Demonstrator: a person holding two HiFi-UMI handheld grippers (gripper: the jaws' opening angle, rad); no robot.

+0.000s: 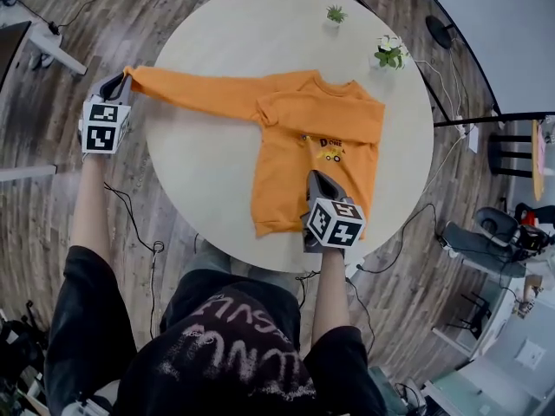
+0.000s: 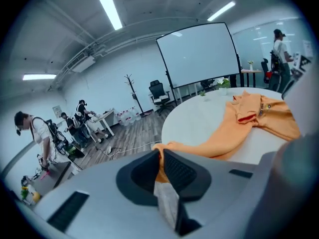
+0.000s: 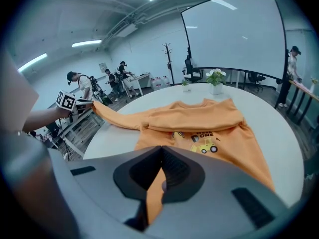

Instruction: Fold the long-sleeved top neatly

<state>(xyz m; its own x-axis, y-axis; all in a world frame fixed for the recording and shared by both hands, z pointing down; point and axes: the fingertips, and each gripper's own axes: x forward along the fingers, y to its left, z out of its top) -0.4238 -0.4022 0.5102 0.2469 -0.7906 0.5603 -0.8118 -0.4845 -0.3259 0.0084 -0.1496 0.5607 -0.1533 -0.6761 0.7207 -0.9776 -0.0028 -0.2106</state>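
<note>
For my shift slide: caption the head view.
Left gripper holds a sleeve of the orange top stretched past the round table; right gripper grips the body.

Left gripper (image 1: 121, 78) reaching wide, right gripper (image 1: 314, 178) near, jaws clamped

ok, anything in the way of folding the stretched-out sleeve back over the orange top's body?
Nothing visible. The left claw pinches the sleeve cuff of the orange long-sleeved top past the edge of the round pale table; only bare tabletop lies between. Two small potted plants stand at the far rim, clear.
</note>
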